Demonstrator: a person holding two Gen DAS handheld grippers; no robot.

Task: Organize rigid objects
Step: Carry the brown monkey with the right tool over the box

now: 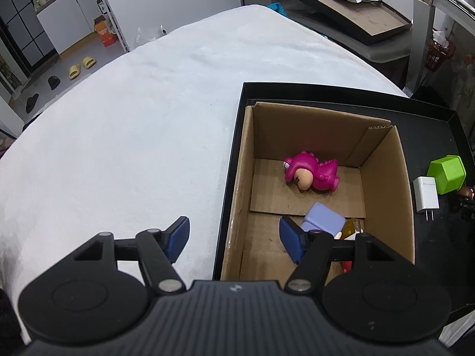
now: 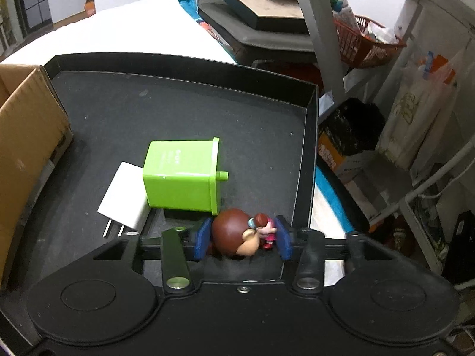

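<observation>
In the left wrist view, a cardboard box (image 1: 383, 178) stands in a black tray (image 1: 237, 124) and holds a pink dinosuit doll (image 1: 311, 173), a lilac block (image 1: 325, 218) and a partly hidden amber item (image 1: 353, 227). My left gripper (image 1: 234, 238) is open and empty over the box's left wall. A green cube box (image 2: 181, 175) and a white charger (image 2: 124, 198) lie on the tray floor (image 2: 133, 112). My right gripper (image 2: 242, 238) has its pads against both sides of a brown-haired figurine (image 2: 234, 235).
A white cloth covers the table (image 1: 133, 124) left of the tray. The tray's right wall (image 2: 305, 154) is close to my right finger. Another black tray (image 2: 261, 3), an orange basket (image 2: 362, 41) and shelves stand beyond.
</observation>
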